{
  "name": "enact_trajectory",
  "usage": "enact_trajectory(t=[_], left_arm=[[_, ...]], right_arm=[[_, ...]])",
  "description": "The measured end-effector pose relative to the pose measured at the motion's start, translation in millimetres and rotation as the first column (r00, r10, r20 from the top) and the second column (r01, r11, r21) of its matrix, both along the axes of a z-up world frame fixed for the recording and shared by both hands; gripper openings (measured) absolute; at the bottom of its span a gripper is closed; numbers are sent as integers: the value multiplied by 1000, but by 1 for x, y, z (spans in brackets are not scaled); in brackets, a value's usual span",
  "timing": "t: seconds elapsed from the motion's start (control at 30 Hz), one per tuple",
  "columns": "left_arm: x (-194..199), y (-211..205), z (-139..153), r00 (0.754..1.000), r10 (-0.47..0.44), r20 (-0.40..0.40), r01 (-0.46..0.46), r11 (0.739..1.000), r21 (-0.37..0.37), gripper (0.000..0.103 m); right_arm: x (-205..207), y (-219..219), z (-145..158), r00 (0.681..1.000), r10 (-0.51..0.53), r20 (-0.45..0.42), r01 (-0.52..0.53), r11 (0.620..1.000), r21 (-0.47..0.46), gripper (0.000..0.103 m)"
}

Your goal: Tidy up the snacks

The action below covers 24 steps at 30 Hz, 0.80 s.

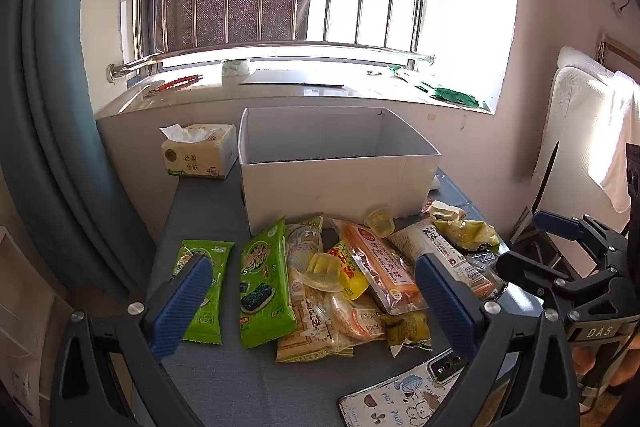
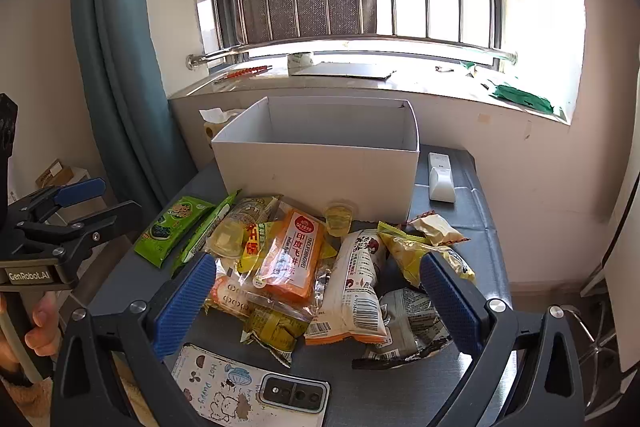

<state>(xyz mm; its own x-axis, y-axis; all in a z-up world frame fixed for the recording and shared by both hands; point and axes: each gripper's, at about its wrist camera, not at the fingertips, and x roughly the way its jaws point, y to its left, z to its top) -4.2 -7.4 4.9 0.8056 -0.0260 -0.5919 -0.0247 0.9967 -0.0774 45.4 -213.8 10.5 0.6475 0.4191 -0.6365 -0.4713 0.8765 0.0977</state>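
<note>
Snacks (image 2: 304, 263) in crinkly foil packets heap before a rectangular cardboard box (image 2: 320, 163).

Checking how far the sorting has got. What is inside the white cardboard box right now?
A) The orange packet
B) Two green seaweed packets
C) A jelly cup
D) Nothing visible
D: the white box shows only bare inner walls, while the snacks lie piled on the table in front of it.

Your right gripper (image 2: 316, 303) hangs with jaws spread wide above the snack pile (image 2: 304, 259) on the grey table (image 2: 480, 239), holding nothing. Behind the pile stands the white box (image 2: 316, 163), a white remote (image 2: 440, 177) just beside its right wall. A phone (image 2: 248, 391) lies nearest you; your left gripper (image 2: 100, 195) shows at the left edge.
</note>
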Motion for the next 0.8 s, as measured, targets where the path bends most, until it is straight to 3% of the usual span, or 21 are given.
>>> enact_trajectory(t=[0.8], left_arm=[[-1, 0, -2, 1000, -3, -1, 3, 1000, 3, 103]], right_arm=[[-1, -1, 0, 1000, 4, 0, -4, 1000, -1, 103]])
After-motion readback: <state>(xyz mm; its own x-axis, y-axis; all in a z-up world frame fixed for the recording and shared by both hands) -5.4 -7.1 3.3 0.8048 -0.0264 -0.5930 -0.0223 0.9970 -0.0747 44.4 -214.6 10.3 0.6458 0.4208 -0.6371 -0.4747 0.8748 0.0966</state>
